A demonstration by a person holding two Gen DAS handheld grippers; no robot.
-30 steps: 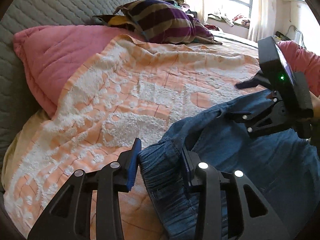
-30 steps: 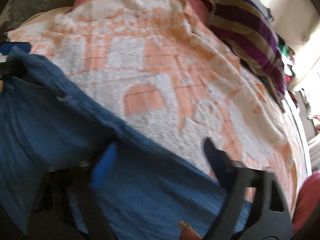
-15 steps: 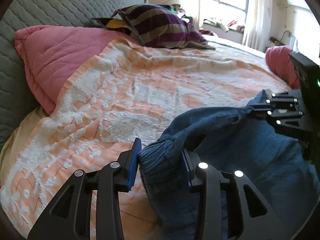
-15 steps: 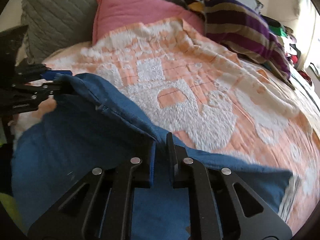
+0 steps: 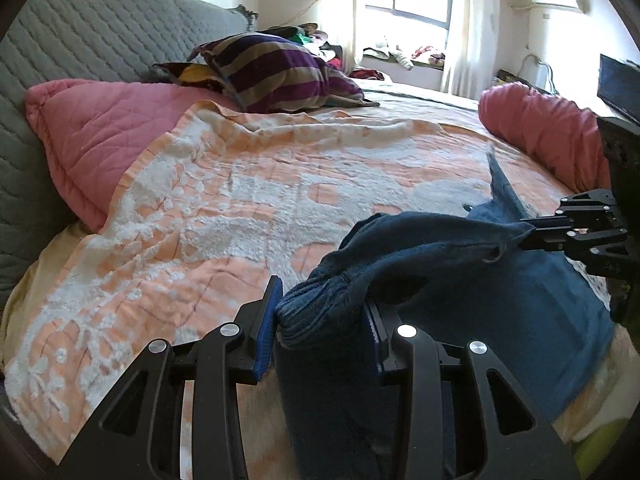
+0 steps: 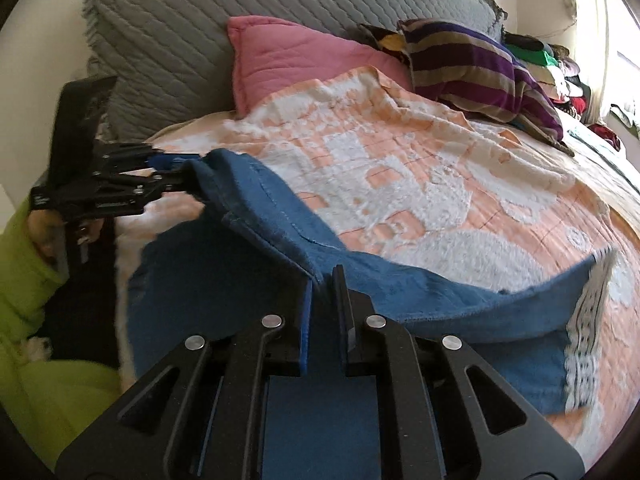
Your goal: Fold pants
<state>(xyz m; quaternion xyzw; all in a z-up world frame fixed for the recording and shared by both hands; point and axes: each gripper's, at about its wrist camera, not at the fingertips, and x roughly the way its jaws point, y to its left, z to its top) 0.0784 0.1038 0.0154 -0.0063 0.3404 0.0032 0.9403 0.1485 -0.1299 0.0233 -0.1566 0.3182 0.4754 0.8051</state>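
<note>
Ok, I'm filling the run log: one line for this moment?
left hand-held gripper: shut on blue denim pants waistband | right hand-held gripper: shut on pants edge | pants: lifted over orange-white bedspread

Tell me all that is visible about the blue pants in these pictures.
The blue pants look like soft denim with a ribbed, gathered waistband and a white patterned trim at one hem. The left gripper is shut on the bunched waistband; the right gripper pinches a seam edge. The cloth hangs stretched between them, its lower part lying on the orange and white blanket.
</note>
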